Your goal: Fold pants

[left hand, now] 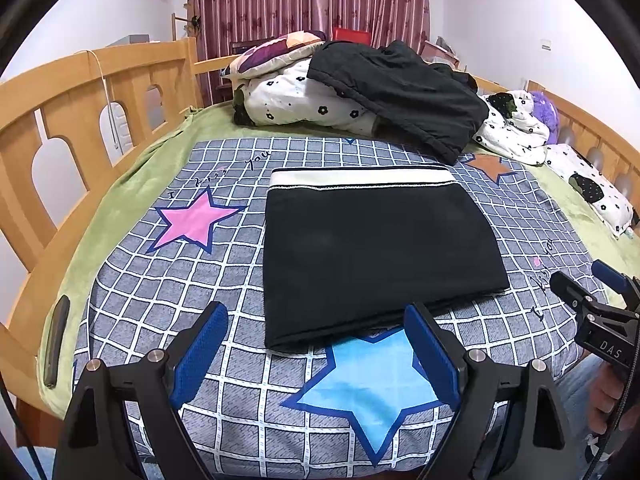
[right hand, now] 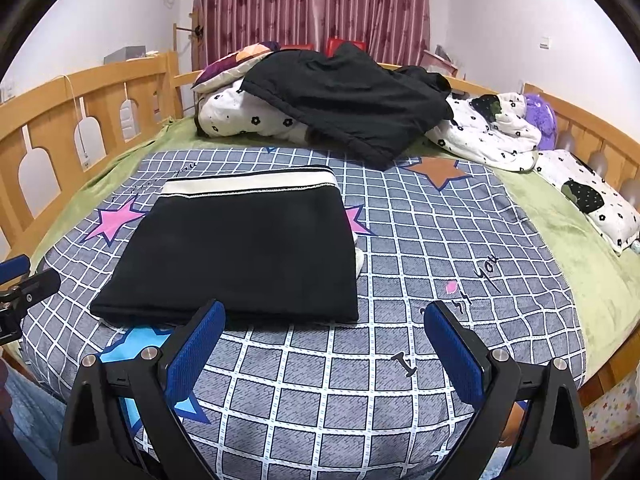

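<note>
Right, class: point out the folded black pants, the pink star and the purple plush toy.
folded black pants (left hand: 376,256), left wrist view, middle of the top panel.
pink star (left hand: 196,222), left wrist view, centre.
purple plush toy (right hand: 542,118), right wrist view, body.

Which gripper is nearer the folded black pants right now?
Left, slightly. The left gripper hovers open at the folded black pants' near edge, one fingertip overlapping it. The right gripper hangs open off their near right corner, mostly over bare sheet.

A wooden-railed bed carries a star-printed grid sheet; folded black pants lie centred on the sheet, a floral quilt behind them.
</note>
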Action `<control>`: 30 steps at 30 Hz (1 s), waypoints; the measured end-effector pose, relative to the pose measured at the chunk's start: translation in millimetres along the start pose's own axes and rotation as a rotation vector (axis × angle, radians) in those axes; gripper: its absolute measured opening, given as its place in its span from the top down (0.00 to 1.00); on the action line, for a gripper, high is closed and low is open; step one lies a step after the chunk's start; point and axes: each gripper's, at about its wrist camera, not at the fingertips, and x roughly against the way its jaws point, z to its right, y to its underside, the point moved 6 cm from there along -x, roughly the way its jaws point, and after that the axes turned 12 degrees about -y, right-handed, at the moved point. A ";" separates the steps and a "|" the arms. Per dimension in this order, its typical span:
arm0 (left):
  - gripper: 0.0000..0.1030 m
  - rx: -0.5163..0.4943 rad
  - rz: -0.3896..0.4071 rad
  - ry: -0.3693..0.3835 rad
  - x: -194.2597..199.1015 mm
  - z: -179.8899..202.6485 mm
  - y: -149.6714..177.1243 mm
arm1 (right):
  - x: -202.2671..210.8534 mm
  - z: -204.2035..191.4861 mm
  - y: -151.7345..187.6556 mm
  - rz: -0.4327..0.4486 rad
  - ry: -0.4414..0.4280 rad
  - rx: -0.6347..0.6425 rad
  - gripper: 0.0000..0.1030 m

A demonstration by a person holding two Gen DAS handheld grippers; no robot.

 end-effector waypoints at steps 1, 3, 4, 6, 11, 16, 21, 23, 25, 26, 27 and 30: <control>0.13 0.001 -0.002 0.001 -0.1 -0.6 0.2 | 0.5 1.0 -0.1 0.004 0.004 -0.001 0.04; 0.13 0.001 -0.001 0.001 -0.1 0.0 0.0 | 0.7 2.5 -0.3 0.005 -0.002 -0.011 0.04; 0.13 0.000 -0.001 0.001 0.0 -0.3 0.1 | 0.7 3.4 -0.2 0.005 -0.004 -0.014 0.04; 0.13 -0.001 0.000 0.000 -0.2 -0.2 0.0 | 0.6 4.6 0.4 0.005 -0.004 -0.019 0.04; 0.13 0.001 -0.001 -0.001 0.7 0.6 1.0 | 0.8 4.7 -0.4 0.005 -0.003 -0.020 0.04; 0.13 0.000 0.000 -0.003 0.5 -0.5 1.3 | 1.2 4.9 0.0 0.007 -0.009 -0.020 0.04; 0.13 0.001 -0.002 -0.009 0.5 -2.6 2.9 | 0.5 4.3 0.3 0.005 -0.012 -0.022 0.04; 0.13 0.002 -0.003 -0.010 0.3 -3.3 3.4 | 0.8 3.9 0.4 0.006 -0.015 -0.020 0.04; 0.13 0.000 -0.002 -0.010 0.1 -3.6 3.7 | 0.8 1.9 0.7 0.007 -0.014 -0.016 0.04; 0.13 -0.001 -0.003 -0.011 -0.1 -3.6 3.6 | 0.6 1.6 0.8 0.006 -0.012 -0.013 0.04; 0.13 -0.001 -0.003 -0.011 -0.1 -3.4 3.4 | 0.4 1.5 0.8 0.005 -0.011 -0.012 0.04; 0.13 -0.001 -0.003 -0.010 -0.4 -3.6 3.3 | 0.1 1.1 0.9 0.004 -0.010 -0.012 0.04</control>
